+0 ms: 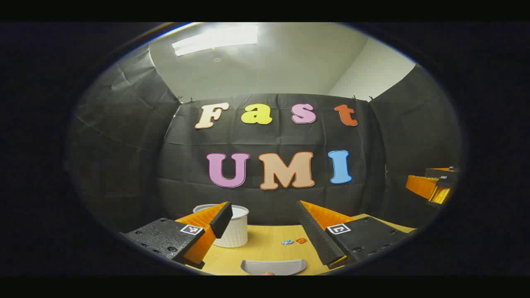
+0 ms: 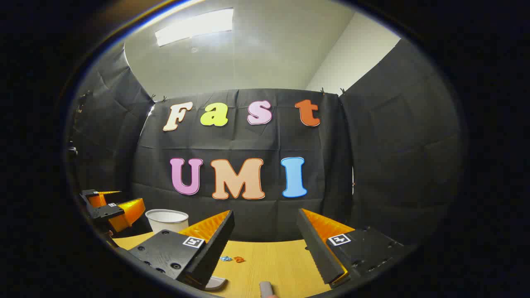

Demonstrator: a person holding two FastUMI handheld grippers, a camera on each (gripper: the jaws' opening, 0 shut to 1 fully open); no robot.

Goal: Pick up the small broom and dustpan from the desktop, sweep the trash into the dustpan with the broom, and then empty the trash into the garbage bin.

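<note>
Both of your grippers hang above the pale wooden desktop [image 1: 265, 248] with jaws spread wide, holding nothing. Ahead of your left gripper [image 1: 265, 225], between its fingers, lie two small scraps of trash, one blue, one orange [image 1: 294, 241]; the grey plastic dustpan [image 1: 273, 266] sits just below them, and the white ribbed garbage bin [image 1: 236, 229] stands behind the left finger. Your right gripper [image 2: 265, 231] has a grey handle end [image 2: 265, 287] below it.

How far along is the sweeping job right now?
Nothing looks done yet. Both the left gripper and right gripper are open and hold nothing. The trash scraps lie on the desktop; the dustpan is unlifted. Grabbing tools, sweeping, emptying into the bin remain.
</note>
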